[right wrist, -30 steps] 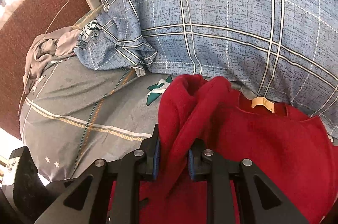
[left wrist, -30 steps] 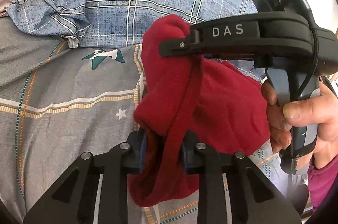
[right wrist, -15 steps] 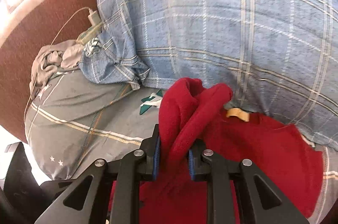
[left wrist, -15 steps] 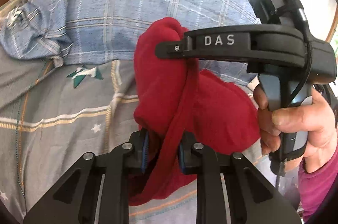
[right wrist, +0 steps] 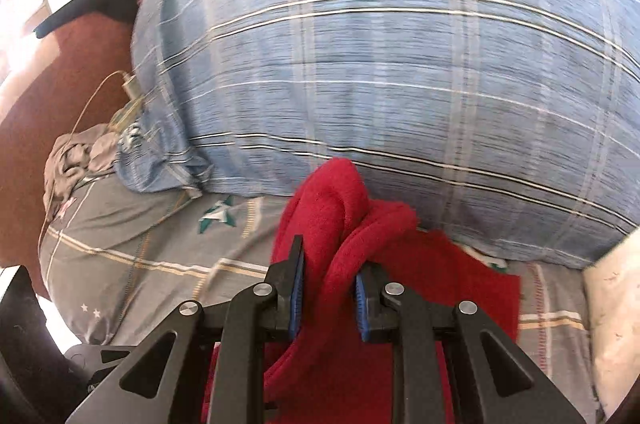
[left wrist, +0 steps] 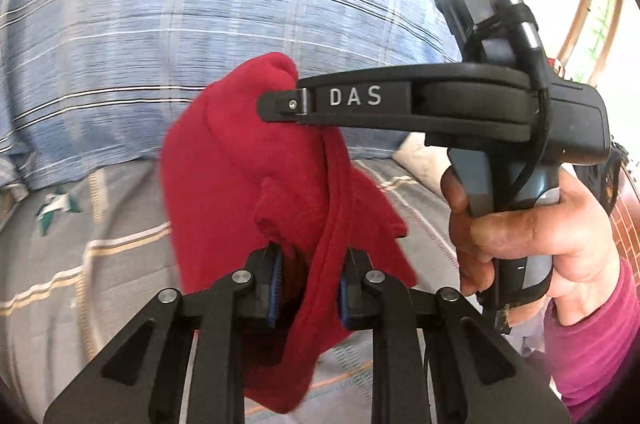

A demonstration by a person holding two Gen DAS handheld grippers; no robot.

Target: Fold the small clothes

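Note:
A small red fleece garment [left wrist: 240, 164] hangs bunched above the grey patterned bedsheet [left wrist: 80, 264]. My left gripper [left wrist: 310, 284] is shut on a fold of it, red cloth squeezed between the blue pads. In the left wrist view the right gripper [left wrist: 280, 102] comes in from the right, held by a hand [left wrist: 520, 232], its tip buried in the garment's upper edge. From the right wrist, my right gripper [right wrist: 330, 288] is shut on a thick red roll of the garment [right wrist: 332, 208]; the rest drapes below and to the right [right wrist: 460, 276].
A big blue plaid duvet with a round green emblem [right wrist: 380, 44] fills the back. A grey crumpled cloth [right wrist: 72, 160] and a white charger with cable [right wrist: 130, 88] lie at far left on the bed. A white pillow edge [right wrist: 612, 304] shows at right. Red-brown floor [right wrist: 60, 72] lies beyond.
Both grippers have lifted with the red garment still held and moved toward the plaid duvet; the emblem has come into view and the neck label is now hidden.

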